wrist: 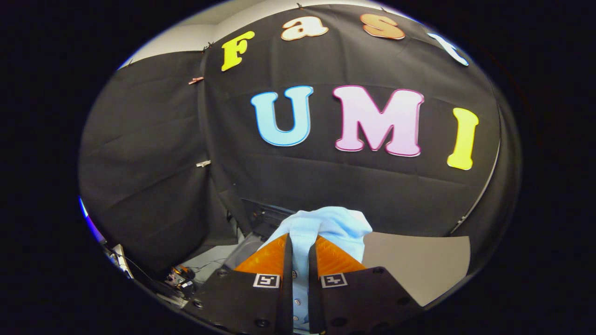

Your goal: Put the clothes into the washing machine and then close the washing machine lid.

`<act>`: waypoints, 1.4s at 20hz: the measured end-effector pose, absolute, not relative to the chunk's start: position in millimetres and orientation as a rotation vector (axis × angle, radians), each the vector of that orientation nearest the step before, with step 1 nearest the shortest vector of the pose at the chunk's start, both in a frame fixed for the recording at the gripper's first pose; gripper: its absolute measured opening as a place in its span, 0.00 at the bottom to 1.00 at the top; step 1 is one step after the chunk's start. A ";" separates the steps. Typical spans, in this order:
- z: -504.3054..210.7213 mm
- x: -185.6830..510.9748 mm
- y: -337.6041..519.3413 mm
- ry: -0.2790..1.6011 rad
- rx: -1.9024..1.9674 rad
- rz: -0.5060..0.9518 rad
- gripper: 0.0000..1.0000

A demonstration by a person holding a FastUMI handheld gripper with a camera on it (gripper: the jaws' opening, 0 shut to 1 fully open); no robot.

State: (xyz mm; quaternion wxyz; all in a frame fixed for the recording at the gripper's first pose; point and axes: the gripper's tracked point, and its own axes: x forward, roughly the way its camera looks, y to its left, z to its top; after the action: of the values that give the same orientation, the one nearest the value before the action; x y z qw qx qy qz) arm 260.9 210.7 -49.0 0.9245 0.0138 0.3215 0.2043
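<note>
Garment: a pale blue shirt [321, 228] sits pinched between your two fingers, its fabric bunched into a mound just ahead of the tips and rising above them. A strip of it runs back down the narrow gap between the fingers, where small buttons show.
Gripper: your gripper [300, 251] is closed on the shirt, both fingers pressing the cloth from either side, with only a thin slot left between them.
Height: you carry the shirt raised, well up in front of the booth wall.
Surface: a flat grey panel [419, 265] lies just beside the shirt, on the right of the fingers and lower than the cloth.
Backdrop: the black cloth wall [153, 163] hangs beyond the shirt.
Clutter: cables and small gear [181, 279] lie low to the left of the fingers, too small to identify.
</note>
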 end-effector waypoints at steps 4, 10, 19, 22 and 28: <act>-78.0 269.3 261.4 0.697 0.033 0.470 0.17; -138.7 280.6 312.0 0.777 0.039 0.510 0.18; -268.4 287.3 345.6 0.965 0.060 0.488 0.18; -308.7 284.4 345.2 1.003 0.032 0.464 0.18; -366.9 268.3 337.0 1.052 -0.023 0.414 0.18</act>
State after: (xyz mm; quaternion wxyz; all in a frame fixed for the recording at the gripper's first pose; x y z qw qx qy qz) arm 268.3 337.0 -366.9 0.8443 -0.0109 0.4985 0.1960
